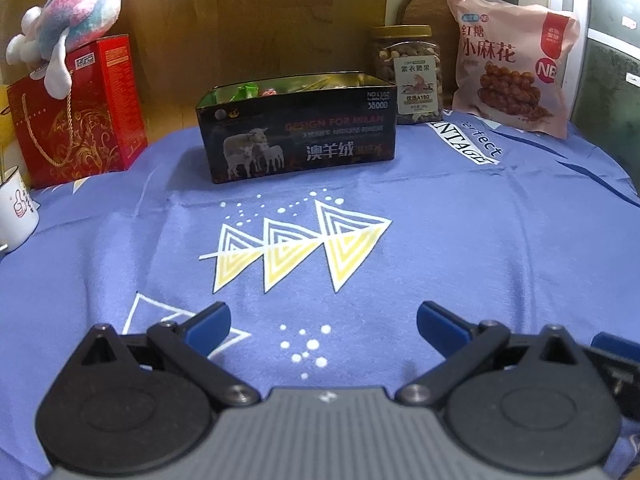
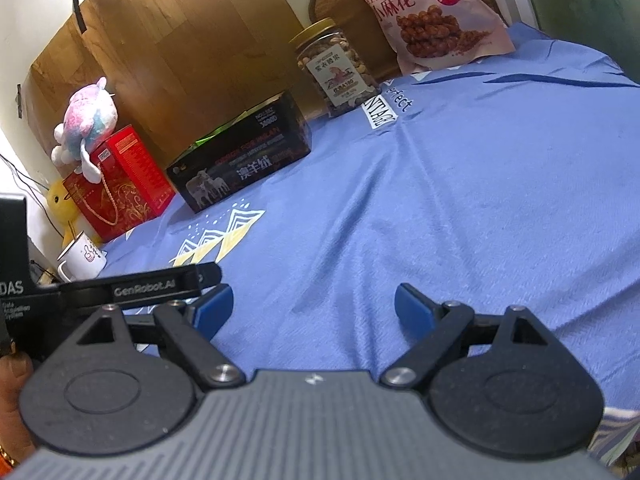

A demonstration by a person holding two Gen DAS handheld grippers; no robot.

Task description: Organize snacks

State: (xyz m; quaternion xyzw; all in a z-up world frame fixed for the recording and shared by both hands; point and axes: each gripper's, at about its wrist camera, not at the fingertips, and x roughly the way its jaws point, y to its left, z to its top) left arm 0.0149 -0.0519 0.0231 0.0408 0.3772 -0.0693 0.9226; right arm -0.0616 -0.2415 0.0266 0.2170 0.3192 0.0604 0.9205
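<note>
At far left, a white mug point(image 1: 16, 216) on the edge of the surface point(image 1: 440, 240), draped in blue cloth. Next, a red gift bag point(image 1: 76, 120) with a plush toy point(image 1: 76, 20) lying on top. Centre back, an open black box point(image 1: 300, 136) with wrapped snacks point(image 1: 256, 91) inside. Just right of it, a lidded nut jar point(image 1: 408, 76), then a pink snack bag point(image 1: 512, 68) propped upright. In front, left hand-held gripper point(image 1: 323, 322) spread wide, holding nothing. Right hand-held gripper point(image 2: 313, 306) likewise wide and empty, above bare cloth.
</note>
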